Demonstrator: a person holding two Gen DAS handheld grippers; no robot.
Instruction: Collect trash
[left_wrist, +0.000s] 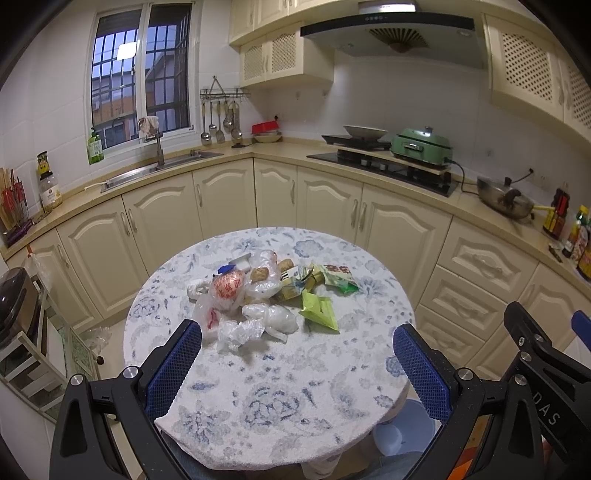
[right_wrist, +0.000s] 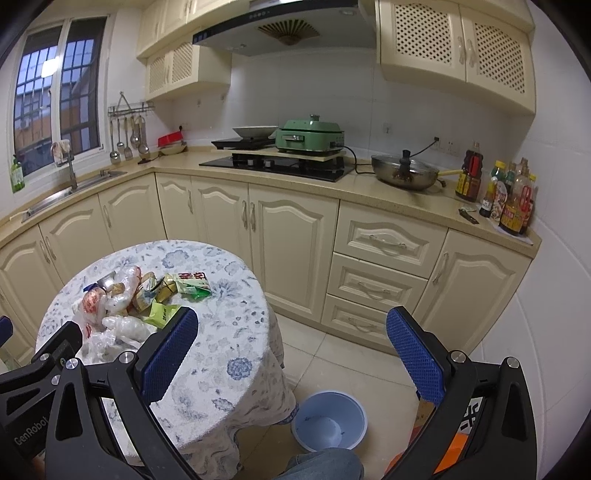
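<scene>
A pile of trash (left_wrist: 266, 291) lies in the middle of a round table (left_wrist: 277, 398) with a blue-flowered cloth: crumpled clear plastic (left_wrist: 255, 325), a bag with red print (left_wrist: 227, 286), a lime-green wrapper (left_wrist: 321, 308) and a green snack packet (left_wrist: 338, 277). My left gripper (left_wrist: 296, 328) hovers open just short of the pile, holding nothing. My right gripper (right_wrist: 291, 314) is open too, to the right of the table and above the floor, with the trash pile (right_wrist: 136, 302) to its left. A light-blue bin (right_wrist: 328, 417) stands on the floor by the table's edge.
Cream cabinets (right_wrist: 288, 240) and a counter wrap around behind the table, carrying a green cooker (right_wrist: 310, 136), a wok (right_wrist: 402, 173) and sauce bottles (right_wrist: 509, 199). A shelf rack (left_wrist: 33, 354) stands left of the table. A person's knee (right_wrist: 317, 461) shows at the bottom.
</scene>
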